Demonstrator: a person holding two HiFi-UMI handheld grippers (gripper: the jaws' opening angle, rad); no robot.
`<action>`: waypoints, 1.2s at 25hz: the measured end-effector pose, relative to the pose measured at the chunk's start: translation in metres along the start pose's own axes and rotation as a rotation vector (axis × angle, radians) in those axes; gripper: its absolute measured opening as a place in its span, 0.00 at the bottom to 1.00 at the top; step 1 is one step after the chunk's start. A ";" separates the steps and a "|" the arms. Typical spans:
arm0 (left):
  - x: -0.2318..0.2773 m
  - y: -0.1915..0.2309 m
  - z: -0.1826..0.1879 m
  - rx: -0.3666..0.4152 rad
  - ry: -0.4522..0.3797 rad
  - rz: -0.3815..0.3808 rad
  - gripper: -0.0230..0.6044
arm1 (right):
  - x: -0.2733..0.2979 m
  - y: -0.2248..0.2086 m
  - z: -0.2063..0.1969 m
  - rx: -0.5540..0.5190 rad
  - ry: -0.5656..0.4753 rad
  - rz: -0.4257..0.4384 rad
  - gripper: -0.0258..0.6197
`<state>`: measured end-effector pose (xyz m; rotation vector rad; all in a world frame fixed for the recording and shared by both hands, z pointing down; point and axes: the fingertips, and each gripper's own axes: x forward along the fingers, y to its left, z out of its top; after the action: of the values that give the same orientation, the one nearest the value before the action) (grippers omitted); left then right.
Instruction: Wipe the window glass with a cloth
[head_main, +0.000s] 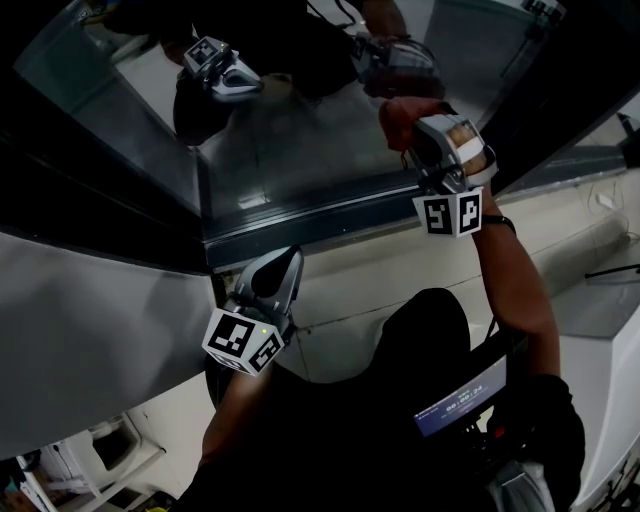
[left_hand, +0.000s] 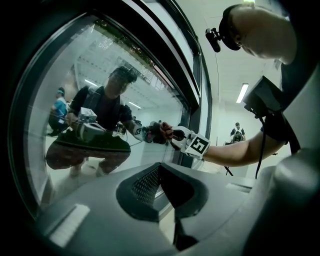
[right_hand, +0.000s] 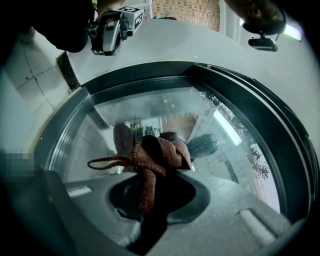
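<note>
Your right gripper (right_hand: 150, 197) has its jaws clamped on a rust-brown knitted cloth (right_hand: 159, 152). The cloth bunches out past the jaw tips in a soft wad, and a thin loop of the same yarn (right_hand: 105, 161) trails to one side. In the head view, the right gripper (head_main: 420, 135) reaches up and forward, and the cloth (head_main: 398, 118) meets its own reflection. From that, the wad appears to be pressed flat against the large clear window glass (head_main: 300, 150).

The contact point sits toward the right side of the pane, close to the dark metal window frame (head_main: 300, 228).

Your left gripper (head_main: 283, 265) hangs lower, near the bottom of the frame and just off the glass. Its own view shows the left gripper (left_hand: 160, 170) with its jaws closed together and nothing between them. Beyond them, the window glass (left_hand: 100, 65) mirrors you crouched in front of it.

The wiping looks to be under way, with the cloth gripped and on the glass. The pictures show no streaks, damp patches or clear line between cleaned and uncleaned areas, so you cannot tell how much of the pane is done. The wide stretch of glass to the left of the cloth and the part above it probably remain to be covered.
</note>
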<state>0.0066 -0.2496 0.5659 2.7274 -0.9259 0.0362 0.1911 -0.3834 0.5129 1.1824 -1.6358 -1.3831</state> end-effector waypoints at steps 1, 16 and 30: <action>0.000 0.000 0.000 -0.001 -0.001 0.002 0.06 | 0.000 0.005 -0.002 0.000 0.002 0.011 0.10; -0.008 -0.005 0.002 0.004 -0.019 0.003 0.06 | -0.005 0.053 -0.015 0.018 0.036 0.101 0.10; -0.016 -0.006 0.019 0.028 -0.040 0.027 0.06 | -0.003 0.071 -0.018 0.081 0.117 0.228 0.10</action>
<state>-0.0041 -0.2406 0.5444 2.7504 -0.9800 0.0001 0.1934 -0.3855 0.5860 1.0640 -1.6973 -1.0955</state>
